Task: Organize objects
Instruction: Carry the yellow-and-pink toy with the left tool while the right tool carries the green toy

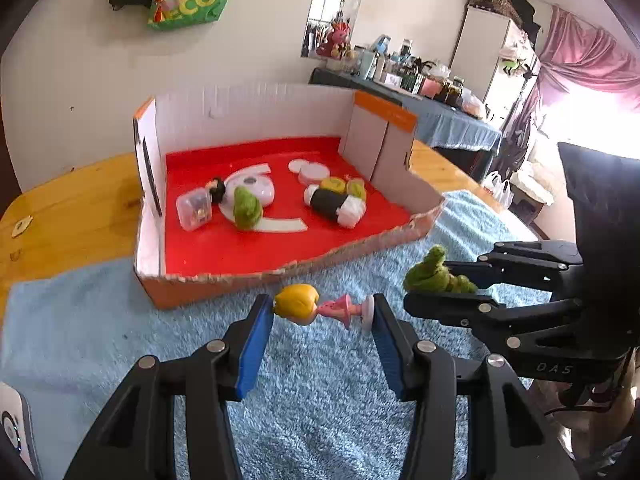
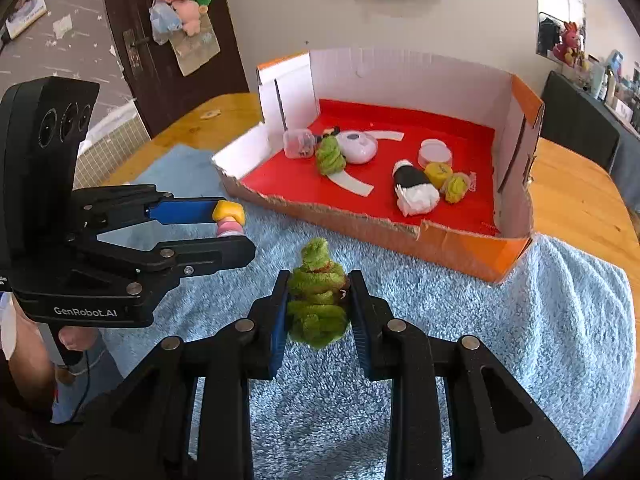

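Note:
My left gripper [image 1: 322, 312] is shut on a small figurine [image 1: 316, 309] with a yellow head and pink body, held sideways above the blue towel [image 1: 320, 420]. It also shows in the right wrist view [image 2: 229, 220]. My right gripper [image 2: 319, 304] is shut on a green fuzzy toy [image 2: 318, 296], seen from the left wrist view too [image 1: 434, 272]. Both are in front of the open cardboard box [image 1: 248, 272] with a red floor, which holds several small objects.
In the box lie a clear case [image 1: 195, 209], a white round device [image 1: 252, 188], another green fuzzy toy [image 1: 246, 208], a black and white sushi toy [image 1: 336, 204] and white lids [image 1: 314, 172]. The wooden table [image 1: 68, 208] extends around the towel.

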The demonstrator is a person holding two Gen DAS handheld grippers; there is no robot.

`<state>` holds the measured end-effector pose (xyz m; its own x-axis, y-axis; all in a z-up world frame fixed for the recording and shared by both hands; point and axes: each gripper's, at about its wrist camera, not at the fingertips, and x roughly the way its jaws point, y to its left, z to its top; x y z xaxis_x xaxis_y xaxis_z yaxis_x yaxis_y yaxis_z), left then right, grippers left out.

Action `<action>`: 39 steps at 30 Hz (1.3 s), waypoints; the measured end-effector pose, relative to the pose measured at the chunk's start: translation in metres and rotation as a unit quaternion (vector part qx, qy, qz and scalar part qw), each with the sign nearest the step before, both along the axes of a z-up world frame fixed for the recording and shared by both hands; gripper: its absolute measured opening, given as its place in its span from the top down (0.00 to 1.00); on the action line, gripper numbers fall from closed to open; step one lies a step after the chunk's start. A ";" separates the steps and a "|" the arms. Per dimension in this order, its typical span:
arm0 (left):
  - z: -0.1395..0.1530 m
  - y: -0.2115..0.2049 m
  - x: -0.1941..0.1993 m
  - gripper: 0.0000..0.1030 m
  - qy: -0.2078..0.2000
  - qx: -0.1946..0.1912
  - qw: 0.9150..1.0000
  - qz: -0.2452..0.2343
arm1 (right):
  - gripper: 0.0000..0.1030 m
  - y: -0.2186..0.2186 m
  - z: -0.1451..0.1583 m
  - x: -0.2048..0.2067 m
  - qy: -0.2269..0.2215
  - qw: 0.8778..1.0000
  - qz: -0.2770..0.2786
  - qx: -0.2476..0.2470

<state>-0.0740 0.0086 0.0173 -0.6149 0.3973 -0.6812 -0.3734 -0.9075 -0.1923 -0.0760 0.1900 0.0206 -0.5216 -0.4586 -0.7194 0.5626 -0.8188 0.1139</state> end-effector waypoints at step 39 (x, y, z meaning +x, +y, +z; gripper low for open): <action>0.015 -0.005 -0.062 0.50 0.011 0.004 0.999 0.035 | 0.74 -0.005 0.016 -0.064 0.002 1.000 -0.019 -0.008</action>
